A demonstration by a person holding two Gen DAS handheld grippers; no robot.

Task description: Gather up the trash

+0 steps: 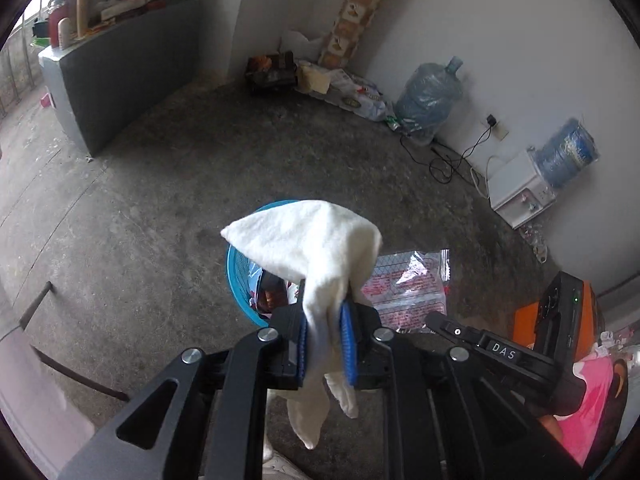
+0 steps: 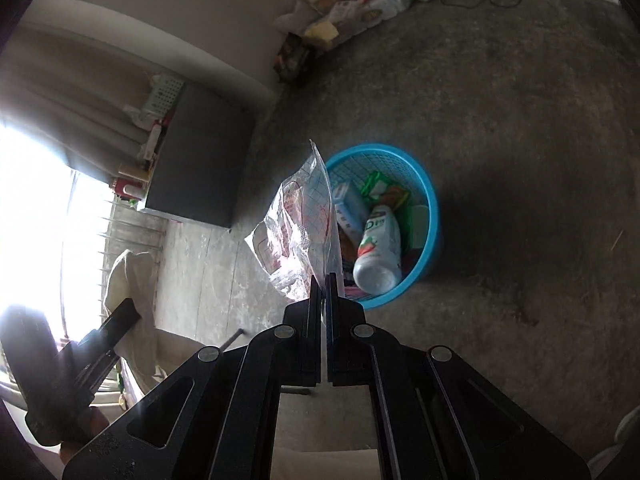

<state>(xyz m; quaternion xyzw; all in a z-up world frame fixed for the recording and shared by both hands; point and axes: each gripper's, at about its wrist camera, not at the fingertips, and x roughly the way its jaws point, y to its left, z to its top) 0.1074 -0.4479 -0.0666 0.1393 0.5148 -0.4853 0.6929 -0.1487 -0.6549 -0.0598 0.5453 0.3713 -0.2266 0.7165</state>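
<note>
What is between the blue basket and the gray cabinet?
In the right wrist view, the crinkly clear plastic bag with red print, pinched in the right gripper, hangs before bare concrete floor between the blue plastic basket and the gray cabinet.

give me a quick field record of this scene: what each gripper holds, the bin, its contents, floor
left gripper: shut on white cloth, held above the bin
right gripper: shut on clear printed plastic bag, beside the bin's rim
bin: blue mesh basket, upright on the floor
bin contents: white bottle, small carton, green wrappers
floor: bare concrete
</note>
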